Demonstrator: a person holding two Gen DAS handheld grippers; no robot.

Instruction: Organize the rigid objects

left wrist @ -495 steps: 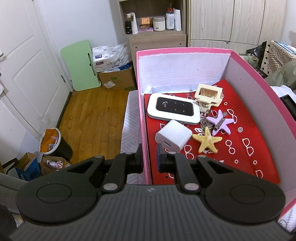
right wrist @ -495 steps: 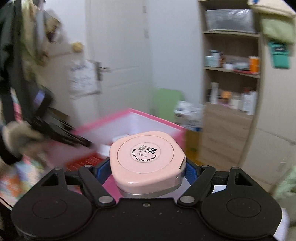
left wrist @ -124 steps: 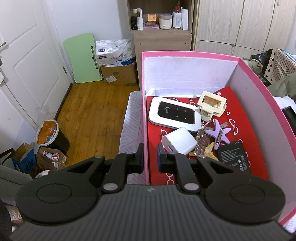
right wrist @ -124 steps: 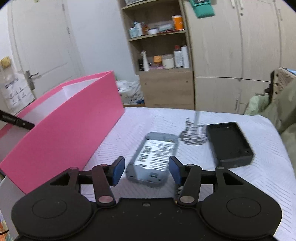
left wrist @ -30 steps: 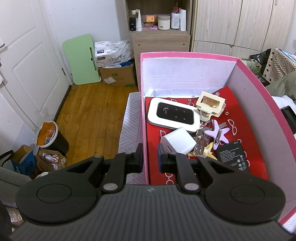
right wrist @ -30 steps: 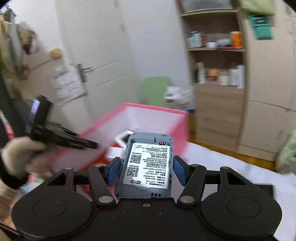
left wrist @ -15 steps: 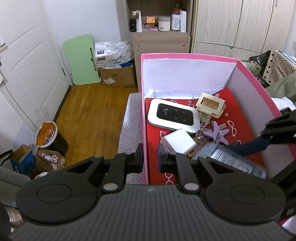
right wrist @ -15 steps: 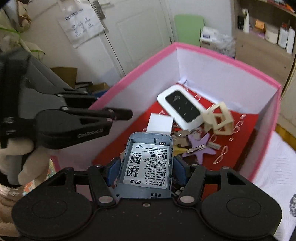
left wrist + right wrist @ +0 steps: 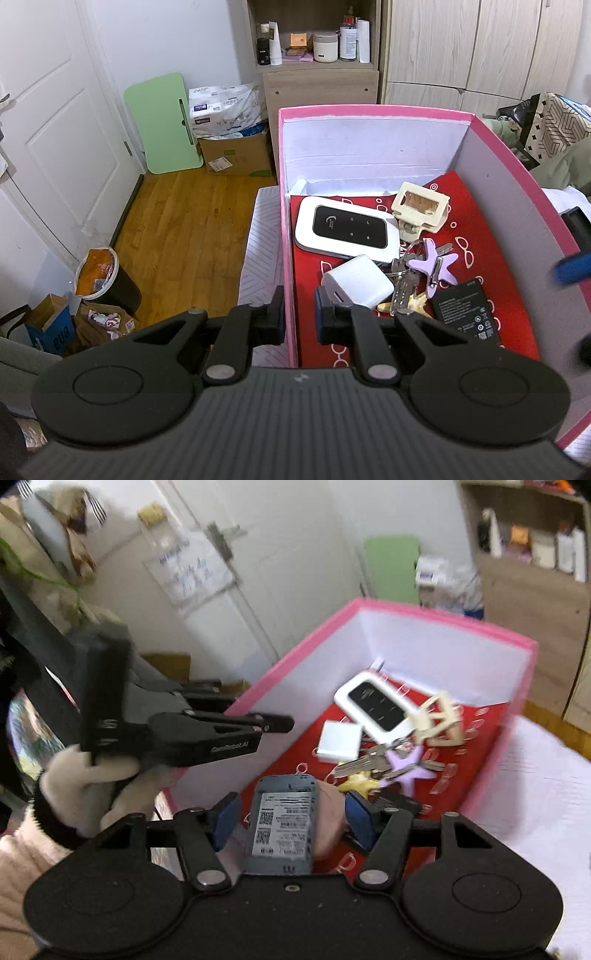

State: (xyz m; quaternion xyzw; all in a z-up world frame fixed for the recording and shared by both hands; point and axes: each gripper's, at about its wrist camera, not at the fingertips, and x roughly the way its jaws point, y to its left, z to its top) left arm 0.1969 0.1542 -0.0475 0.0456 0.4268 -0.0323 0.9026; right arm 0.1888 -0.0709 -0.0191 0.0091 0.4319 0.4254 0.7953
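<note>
My left gripper is shut on the near left wall of the pink box and also shows in the right wrist view. My right gripper is open above the box. The grey router shell lies loose between its fingers, over a pink tape measure; the shell is hidden in the left wrist view. Inside the box lie a white router, a white charger, keys with a purple star, a black battery and a cream clip.
The box stands on a white patterned bedcover. A black case lies on the bed right of the box. Wooden floor, a green board, a bin and a shelf unit lie to the left and behind.
My right gripper has opened, let go of the grey router shell and pulled back up and to the right. My left gripper has kept its hold on the box wall.
</note>
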